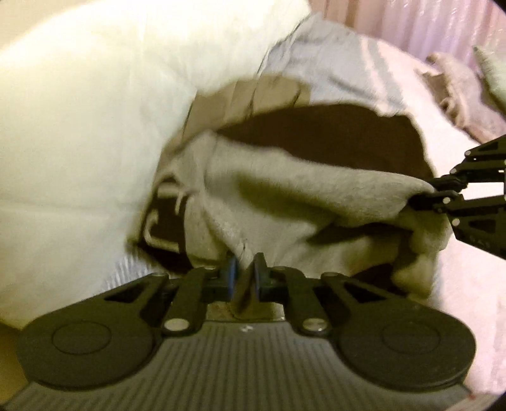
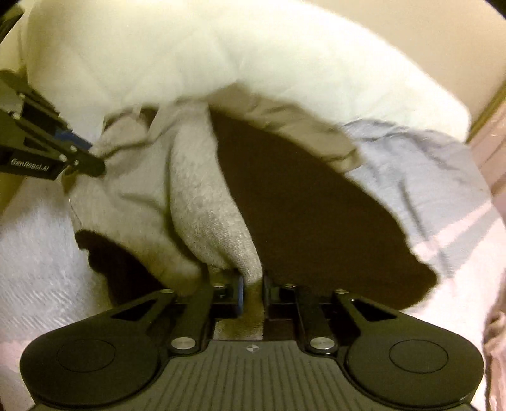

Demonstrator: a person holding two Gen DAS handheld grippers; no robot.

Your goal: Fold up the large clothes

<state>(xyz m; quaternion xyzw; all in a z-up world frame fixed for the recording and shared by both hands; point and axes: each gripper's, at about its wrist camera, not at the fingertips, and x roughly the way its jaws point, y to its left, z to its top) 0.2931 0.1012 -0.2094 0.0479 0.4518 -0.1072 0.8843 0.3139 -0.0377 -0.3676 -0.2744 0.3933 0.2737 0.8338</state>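
Observation:
A large dark brown garment with a grey fleecy inside lies bunched on the bed. Pale lettering shows on its brown face at the left. In the left wrist view my left gripper is shut on a fold of the grey fleece edge. My right gripper comes in from the right and pinches the same edge further along. In the right wrist view my right gripper is shut on a grey fleece fold beside the brown cloth. My left gripper holds the edge at the upper left.
A big white pillow or duvet bulges right behind the garment. A blue-grey cloth lies under its far side on the pale bed cover. More crumpled clothes sit at the far right by a pink curtain.

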